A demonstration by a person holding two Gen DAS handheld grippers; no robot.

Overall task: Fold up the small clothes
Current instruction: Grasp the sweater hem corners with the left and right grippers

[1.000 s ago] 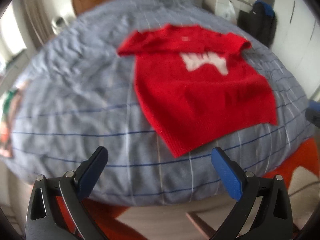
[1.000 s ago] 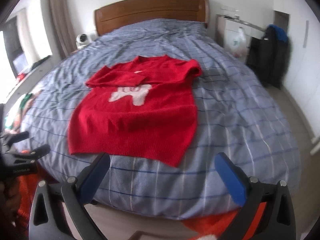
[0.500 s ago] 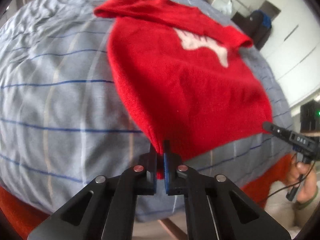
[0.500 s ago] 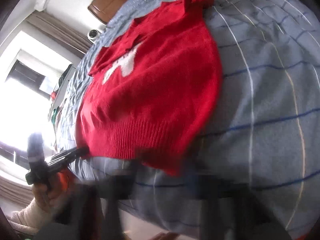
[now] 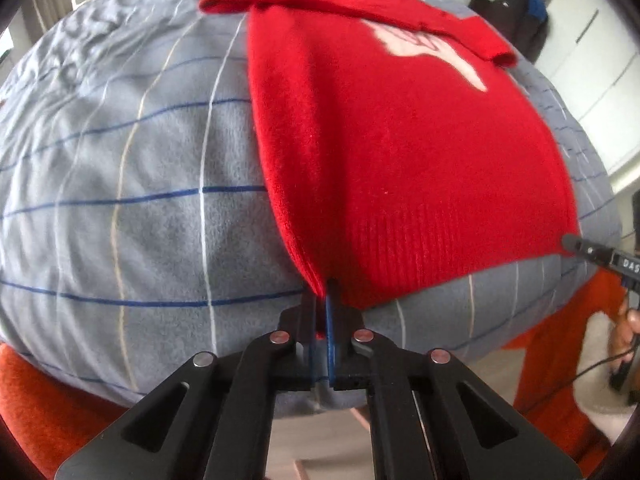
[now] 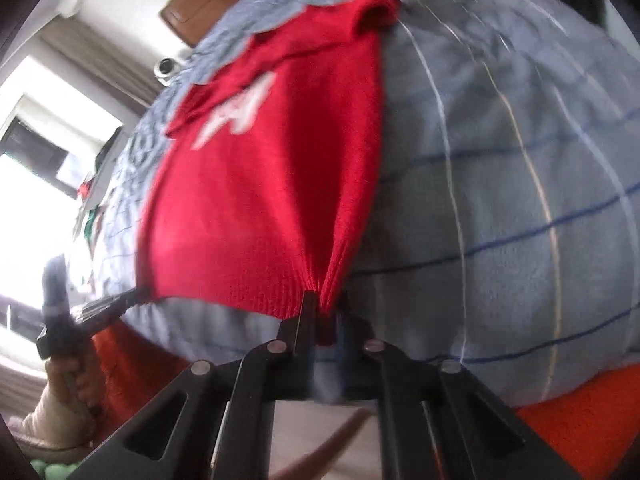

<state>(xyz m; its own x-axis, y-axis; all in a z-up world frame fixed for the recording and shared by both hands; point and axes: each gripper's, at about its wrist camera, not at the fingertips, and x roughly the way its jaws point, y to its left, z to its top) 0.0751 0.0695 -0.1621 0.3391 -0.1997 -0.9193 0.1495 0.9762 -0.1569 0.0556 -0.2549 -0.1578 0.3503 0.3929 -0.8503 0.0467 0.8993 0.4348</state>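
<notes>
A red knitted sweater point(image 5: 400, 128) with a white motif lies flat on the grey checked bedspread point(image 5: 140, 200), sleeves folded in across the chest. My left gripper point(image 5: 323, 300) is shut on the sweater's near left hem corner. My right gripper point(image 6: 324, 312) is shut on the near right hem corner of the sweater point(image 6: 260, 184). Each gripper shows at the edge of the other's view, the right one point(image 5: 592, 254) and the left one point(image 6: 108, 306).
A wooden headboard point(image 6: 188, 4) stands at the far end of the bed. An orange rug point(image 5: 52, 408) covers the floor at the bed's foot. Dark bags point(image 5: 524, 12) and white cupboards stand at the far right. A window point(image 6: 36, 184) is at the left.
Both grippers came down from above the bed's foot to the sweater's hem and closed from wide open onto its two near corners.
</notes>
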